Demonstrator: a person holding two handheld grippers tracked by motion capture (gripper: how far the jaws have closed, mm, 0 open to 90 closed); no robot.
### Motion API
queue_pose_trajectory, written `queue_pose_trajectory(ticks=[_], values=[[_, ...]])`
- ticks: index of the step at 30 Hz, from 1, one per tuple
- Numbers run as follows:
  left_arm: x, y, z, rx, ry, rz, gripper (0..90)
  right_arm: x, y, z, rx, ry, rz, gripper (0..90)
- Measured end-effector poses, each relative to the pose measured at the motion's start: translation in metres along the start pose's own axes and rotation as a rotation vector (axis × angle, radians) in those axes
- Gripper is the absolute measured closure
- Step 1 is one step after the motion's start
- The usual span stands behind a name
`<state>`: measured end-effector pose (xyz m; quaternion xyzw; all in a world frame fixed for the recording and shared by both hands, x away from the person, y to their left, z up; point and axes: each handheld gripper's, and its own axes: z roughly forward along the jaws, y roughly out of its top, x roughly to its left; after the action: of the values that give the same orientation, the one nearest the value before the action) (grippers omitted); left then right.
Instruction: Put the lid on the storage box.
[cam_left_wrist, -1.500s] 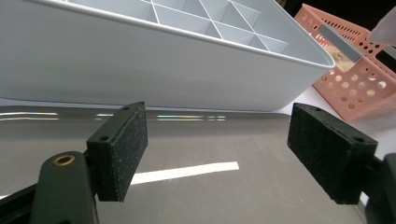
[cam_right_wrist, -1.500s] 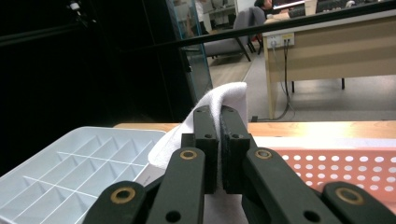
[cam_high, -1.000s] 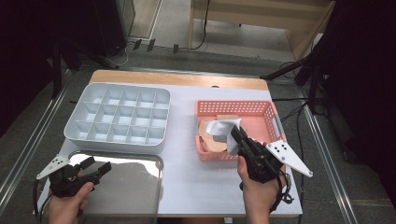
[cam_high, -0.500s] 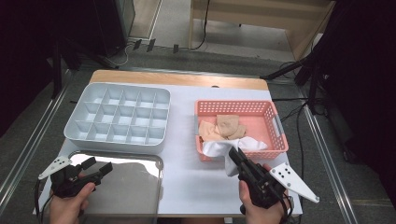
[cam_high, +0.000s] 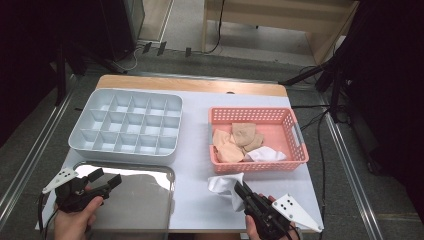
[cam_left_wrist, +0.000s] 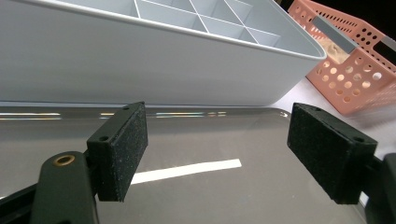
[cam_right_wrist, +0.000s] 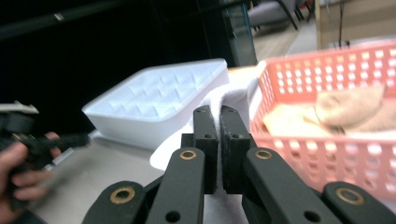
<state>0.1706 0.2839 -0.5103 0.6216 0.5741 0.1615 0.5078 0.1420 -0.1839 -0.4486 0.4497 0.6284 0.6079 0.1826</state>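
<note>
My right gripper (cam_high: 239, 188) clamped the white cloth (cam_high: 224, 183); left gripper (cam_high: 109, 179) gaped empty. Best lowered flat onto the shiny metal tray (cam_high: 150, 200).

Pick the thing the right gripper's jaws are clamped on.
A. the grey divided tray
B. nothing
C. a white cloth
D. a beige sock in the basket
C: the right gripper has its jaws pressed together on a white cloth, which lies on the table in front of the basket.
</note>
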Motion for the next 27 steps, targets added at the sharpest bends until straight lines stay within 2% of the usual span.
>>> queue_pose_trajectory(ticks=[2, 5, 7, 10, 12, 14, 17, 19, 21, 22, 24, 25, 27], values=[[-0.001, 0.0, 0.0, 0.0, -0.003, 0.0, 21.1, -0.006, -0.01, 0.006, 0.03, -0.036, -0.023, 89.1], [0.0, 0.0, 0.0, 0.0, -0.002, 0.002, 21.1, -0.019, -0.027, 0.015, 0.079, -0.064, 0.014, 89.0], [0.001, 0.0, 0.0, -0.004, -0.001, -0.006, 21.1, -0.024, -0.038, 0.023, 0.121, -0.094, 0.009, 89.0], [0.002, 0.0, 0.0, -0.003, 0.003, -0.008, 21.2, -0.028, -0.051, 0.034, 0.169, -0.119, -0.013, 88.7], [0.002, 0.0, 0.001, -0.003, 0.002, -0.006, 21.2, -0.03, -0.055, 0.04, 0.203, -0.121, 0.003, 87.5], [0.001, 0.0, 0.001, -0.001, -0.002, -0.005, 21.2, -0.03, -0.057, 0.043, 0.201, -0.104, 0.007, 77.9], [0.001, 0.0, 0.001, 0.002, -0.002, -0.001, 21.2, -0.029, -0.055, 0.04, 0.143, -0.074, 0.001, 66.3], [0.001, 0.0, 0.001, -0.001, -0.003, -0.003, 21.2, -0.032, -0.052, 0.035, 0.116, -0.096, 0.008, 65.7], [0.001, 0.0, 0.0, -0.004, -0.002, -0.002, 21.2, -0.038, -0.051, 0.033, 0.104, -0.111, 0.034, 57.9], [0.001, 0.0, 0.0, -0.006, -0.002, -0.005, 21.2, -0.04, -0.05, 0.033, 0.107, -0.14, 0.033, 51.0], [0.001, 0.0, 0.0, -0.007, -0.002, -0.005, 21.2, -0.044, -0.052, 0.036, 0.144, -0.186, 0.02, 45.9], [0.001, 0.0, 0.0, -0.006, -0.003, -0.006, 21.2, -0.045, -0.053, 0.038, 0.167, -0.198, 0.007, 40.2], [0.001, 0.0, 0.0, -0.004, -0.004, -0.005, 21.2, -0.045, -0.054, 0.044, 0.219, -0.194, 0.026, 34.5]])
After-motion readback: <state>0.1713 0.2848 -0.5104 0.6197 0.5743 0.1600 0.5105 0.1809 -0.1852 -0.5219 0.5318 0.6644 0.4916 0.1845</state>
